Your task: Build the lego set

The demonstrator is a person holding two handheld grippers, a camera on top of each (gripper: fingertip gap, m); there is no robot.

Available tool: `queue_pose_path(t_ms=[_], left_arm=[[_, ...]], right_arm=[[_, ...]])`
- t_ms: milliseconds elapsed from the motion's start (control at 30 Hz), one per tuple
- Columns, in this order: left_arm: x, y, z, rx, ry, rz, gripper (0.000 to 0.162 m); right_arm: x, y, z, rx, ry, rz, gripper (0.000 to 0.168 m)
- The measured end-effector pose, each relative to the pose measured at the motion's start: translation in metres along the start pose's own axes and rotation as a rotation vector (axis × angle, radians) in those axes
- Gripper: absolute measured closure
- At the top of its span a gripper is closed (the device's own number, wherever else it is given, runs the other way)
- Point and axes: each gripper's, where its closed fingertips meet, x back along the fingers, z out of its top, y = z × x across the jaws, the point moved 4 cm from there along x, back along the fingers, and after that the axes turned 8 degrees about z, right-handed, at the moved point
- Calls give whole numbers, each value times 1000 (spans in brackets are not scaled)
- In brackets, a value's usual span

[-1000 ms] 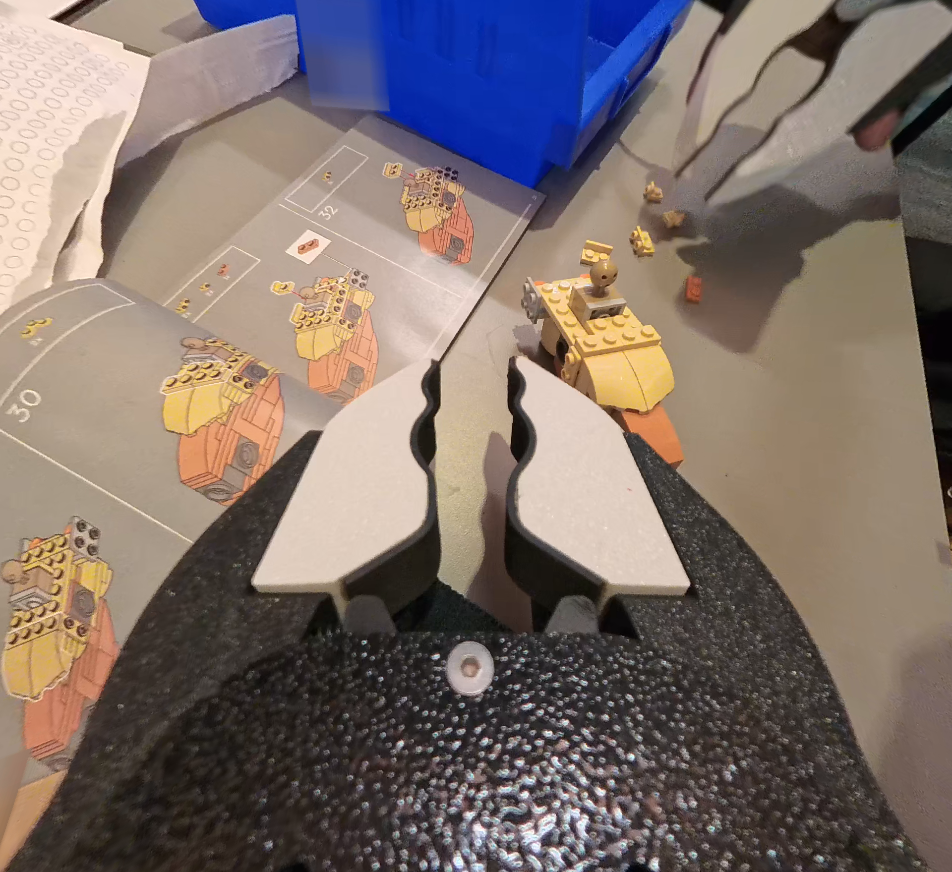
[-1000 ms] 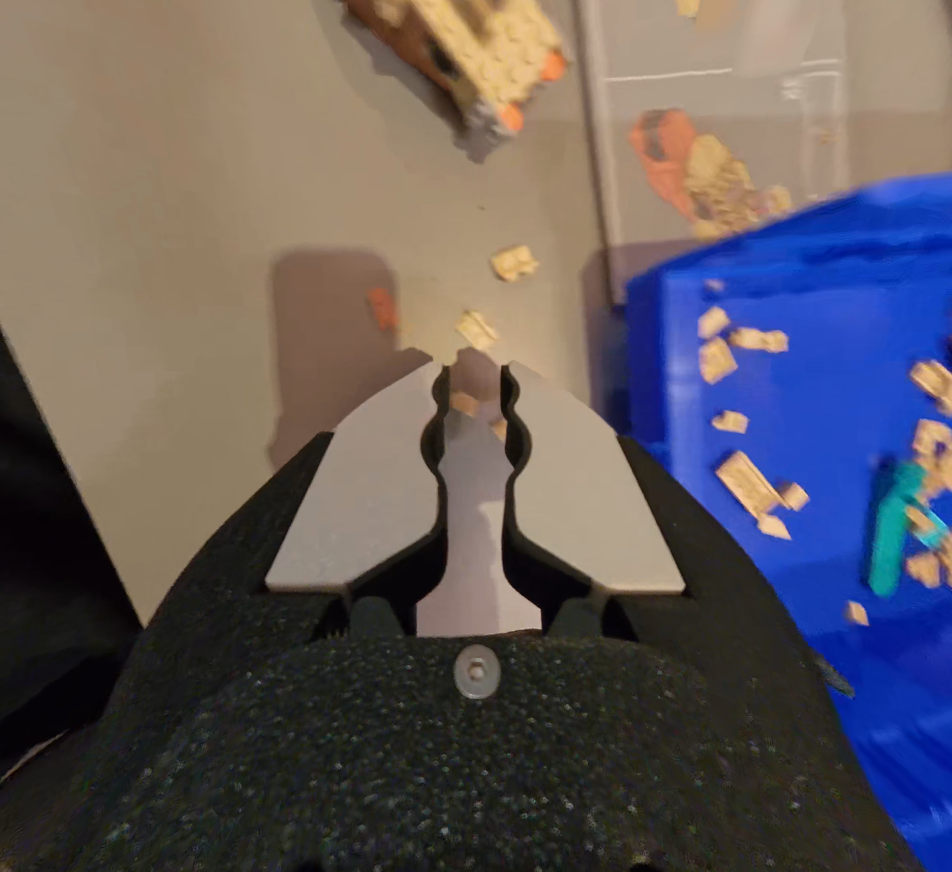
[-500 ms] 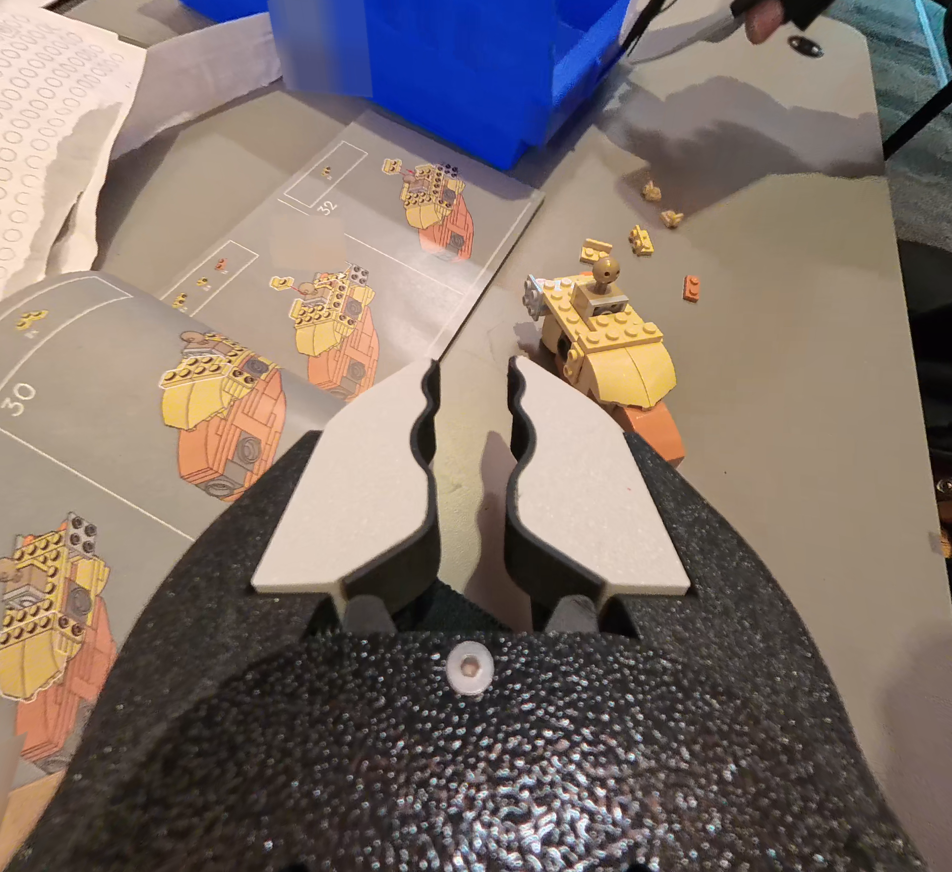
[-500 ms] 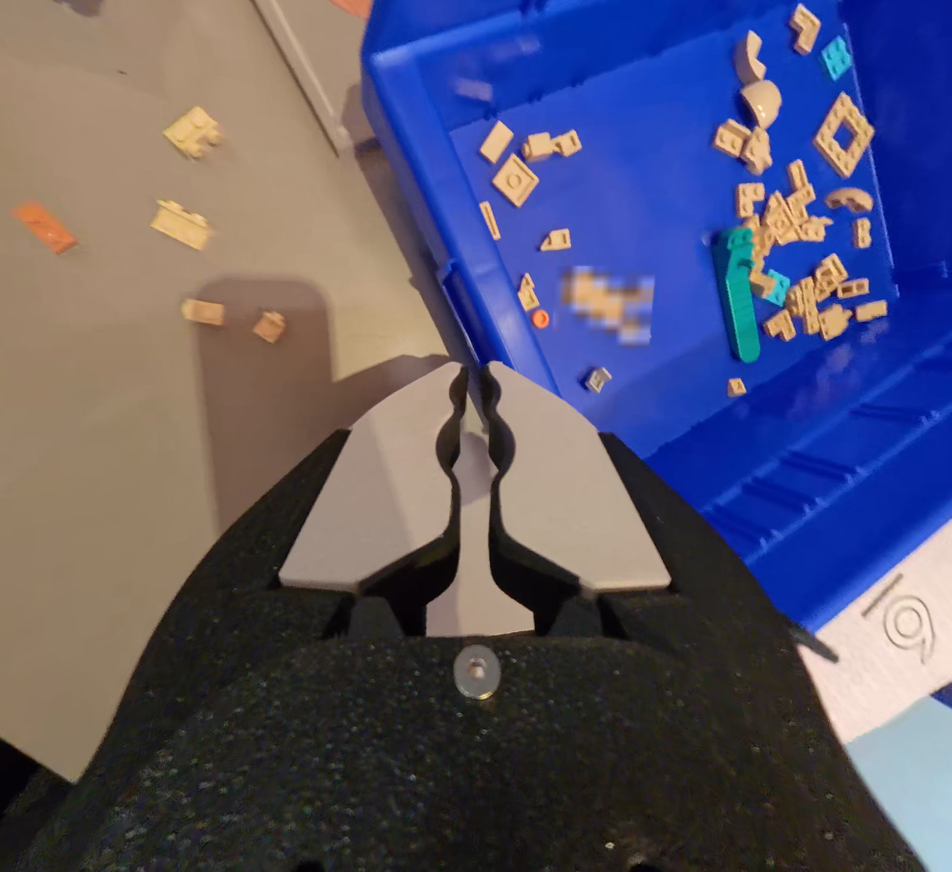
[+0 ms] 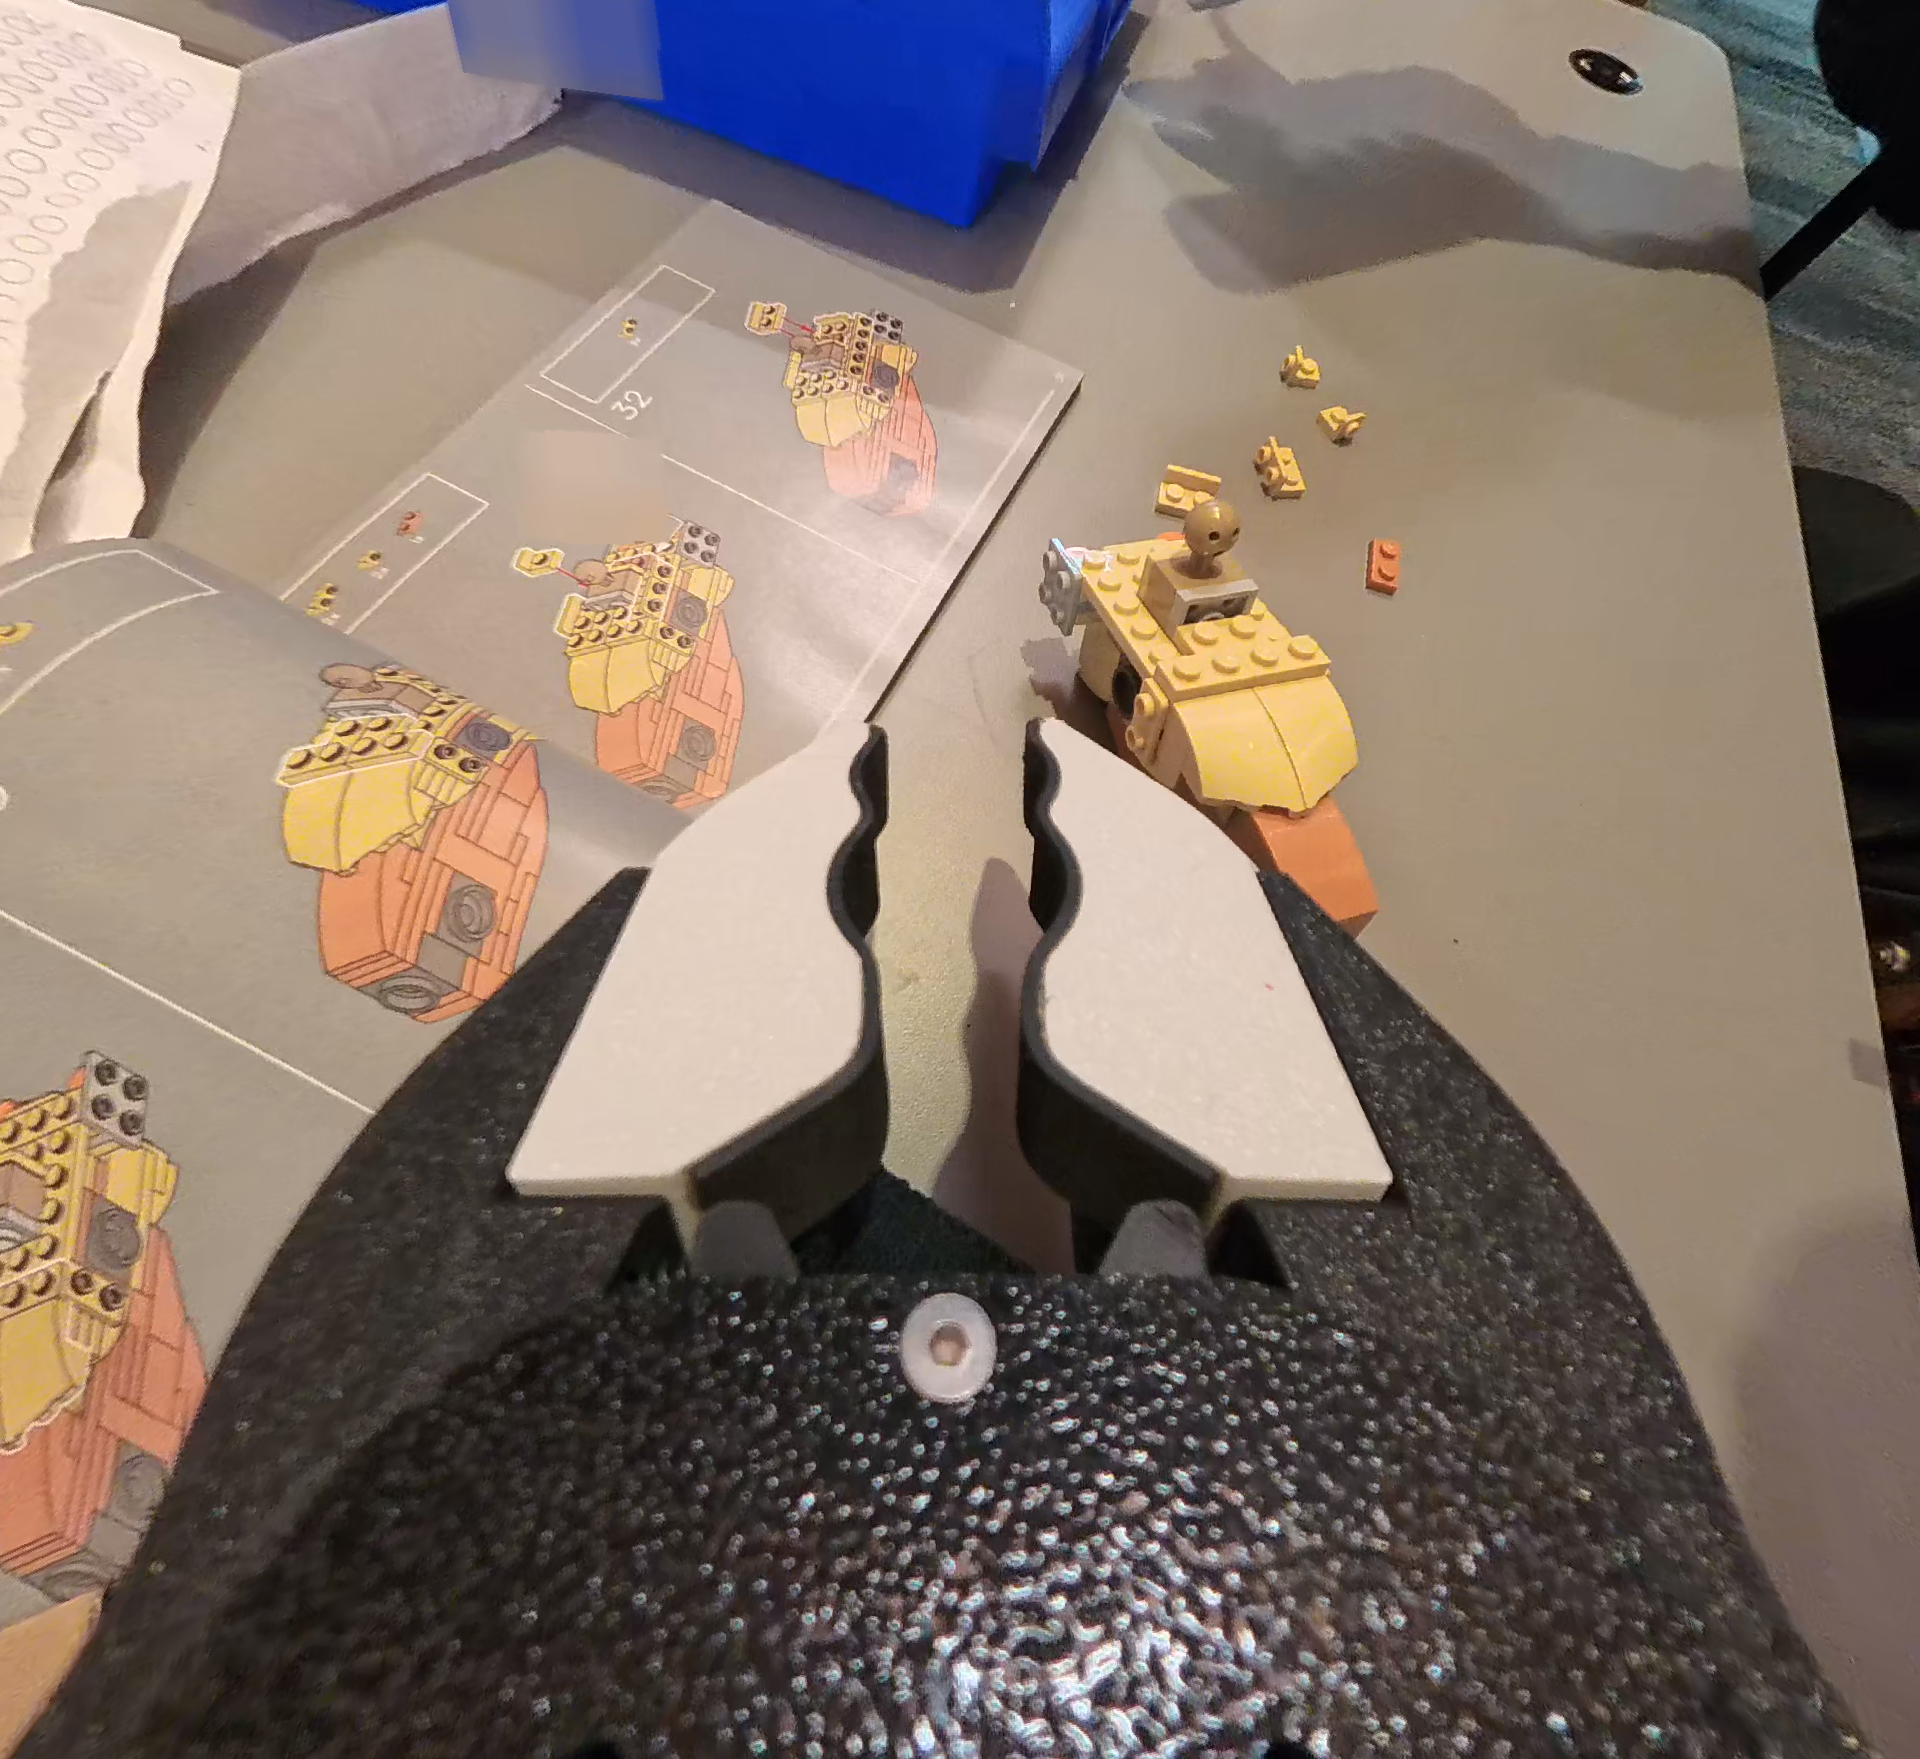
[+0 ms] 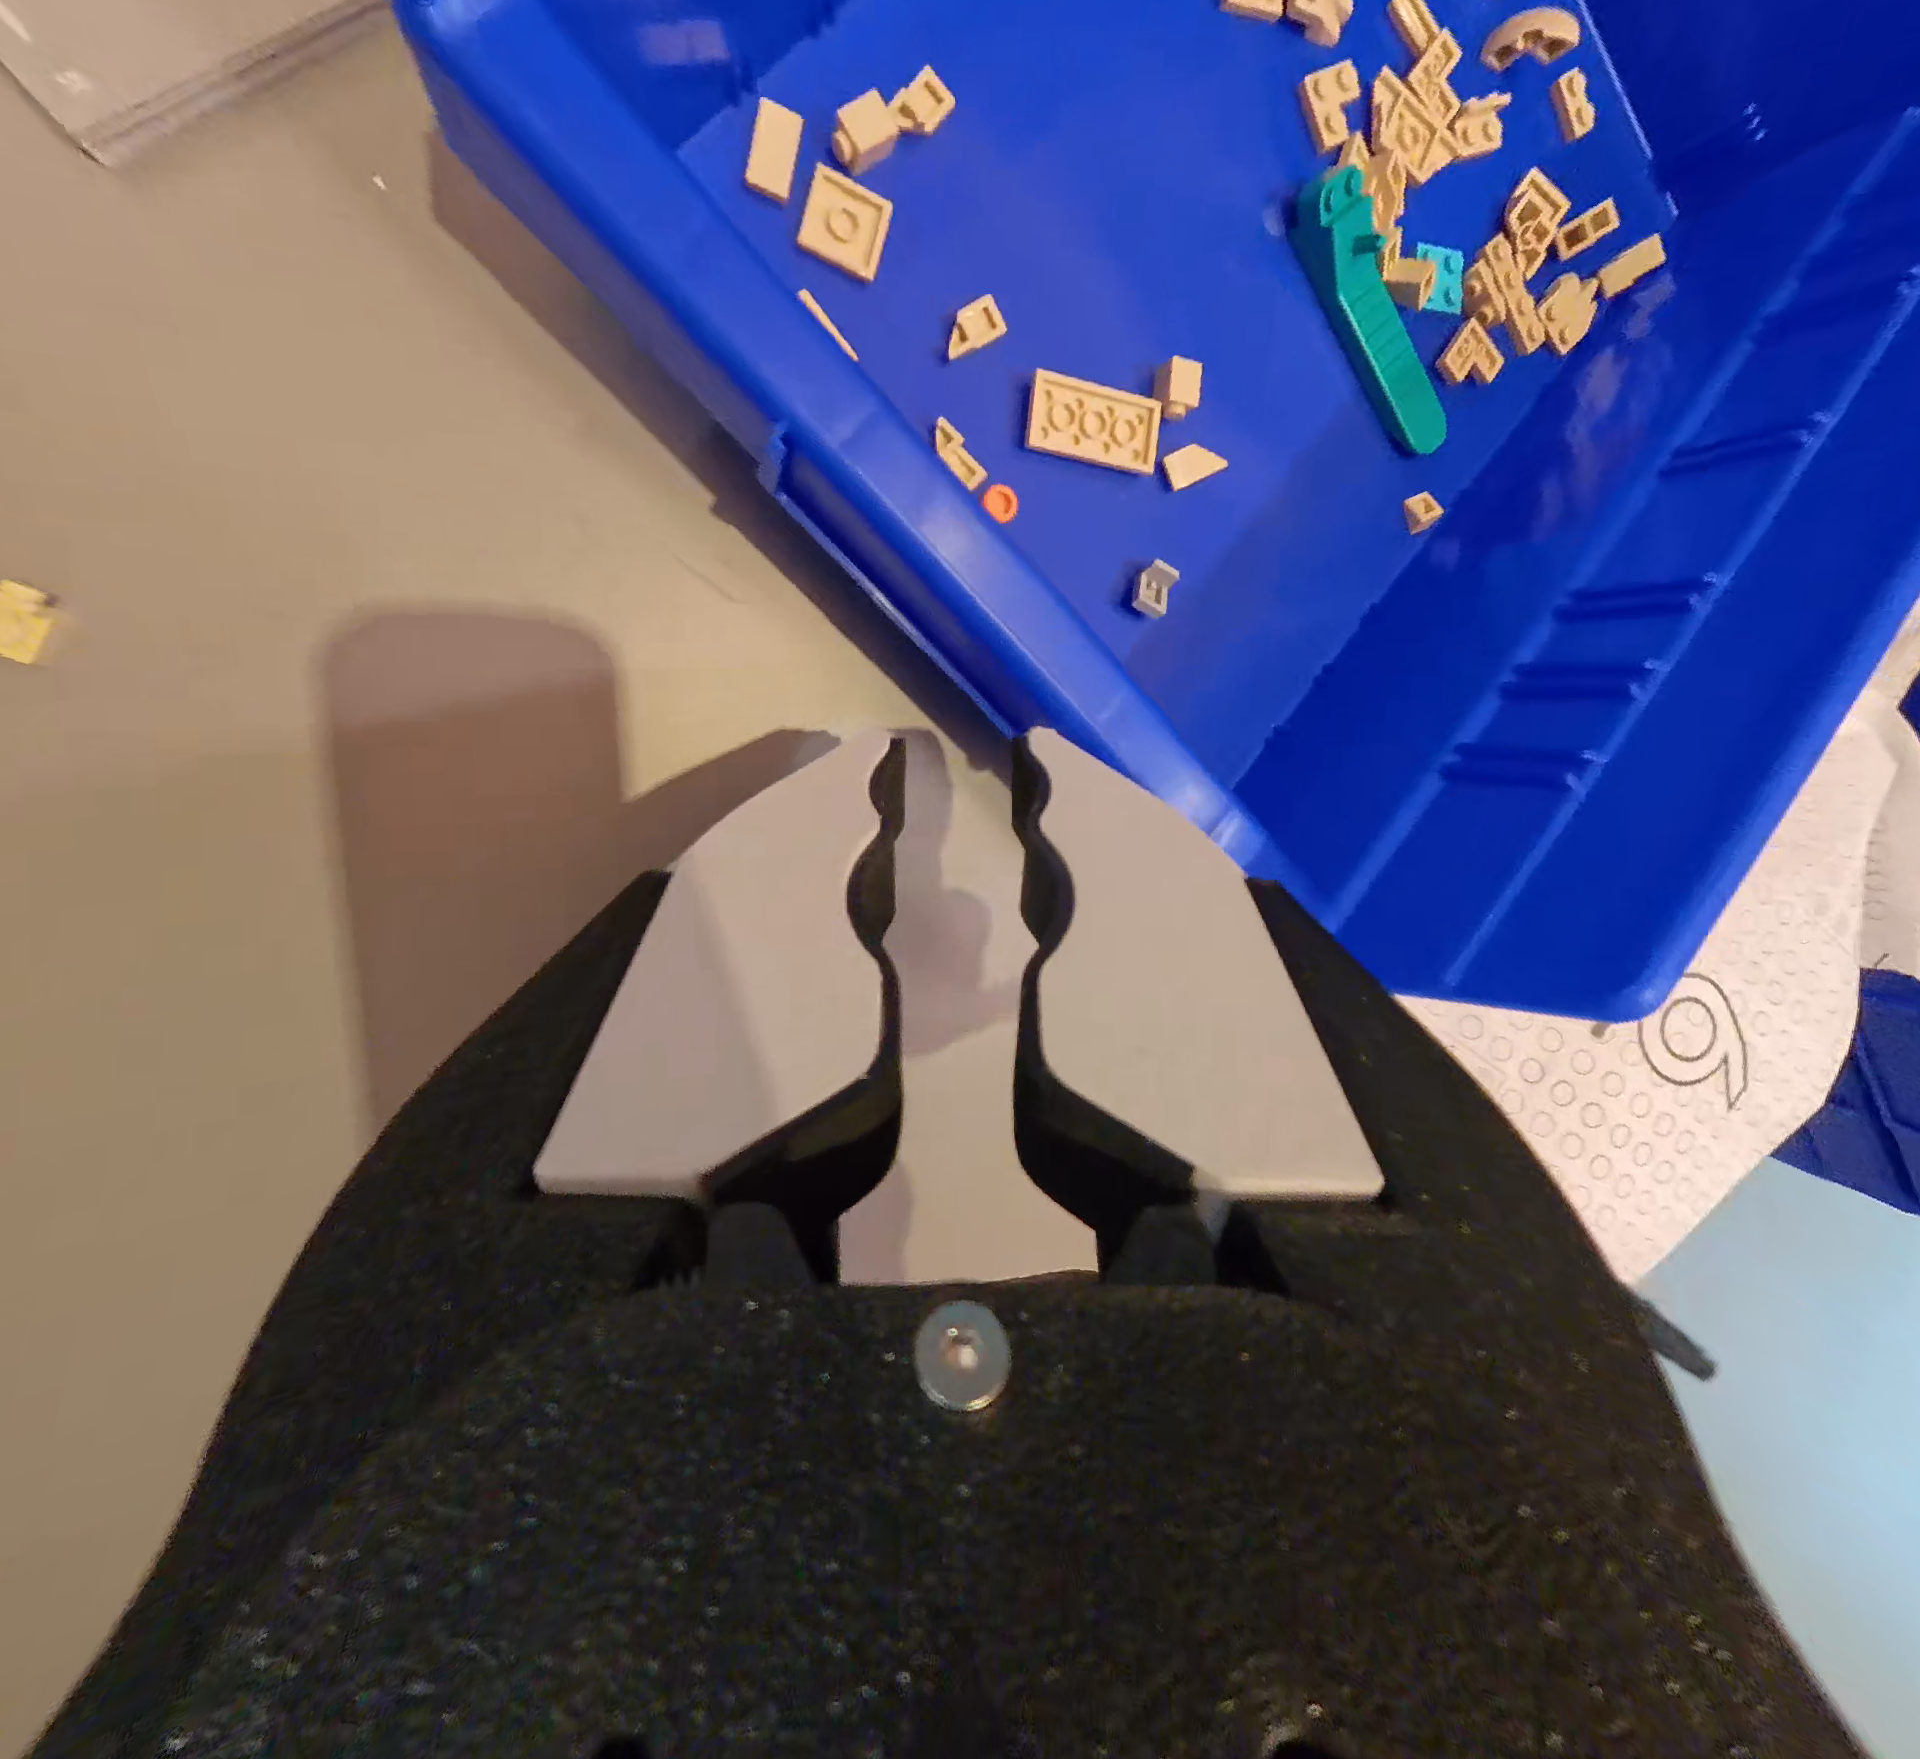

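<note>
Lego model (image 5: pixel 1210 686): part-built, yellow over orange, on the table just right of my left gripper (image 5: pixel 954 743).
Left fingers: parted, empty.
Right gripper (image 6: pixel 956 753): parted, empty, at the blue bin (image 6: pixel 644 213) rim.
Remaining: I judge many steps; tan pieces (image 6: pixel 1091 426) lie unused, booklet (image 5: pixel 727 504) open.

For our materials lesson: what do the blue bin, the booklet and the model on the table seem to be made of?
Blue bin: apparently moulded plastic, glossy, with ribbed walls.
Booklet: printed paper, slightly sheeny; its pages curve.
Model: hard plastic bricks, smooth with a faint shine and studded tops.
</note>
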Motion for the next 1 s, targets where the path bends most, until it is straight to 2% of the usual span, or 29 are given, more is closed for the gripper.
queue_pose_path(t_ms=[233,467,833,1000], left_arm=[[4,-2,3,10,20,-10,137],[10,-1,9,8,82,-12,137],[12,-1,5,-18,183,28,137],[12,-3,7,-10,194,31,137]], right_arm=[[12,-38,14,55,119,81,148],[7,-75,22,106,243,152,148],[-7,-78,45,-15,550,385,148],[-13,-81,49,-37,613,483,147]])
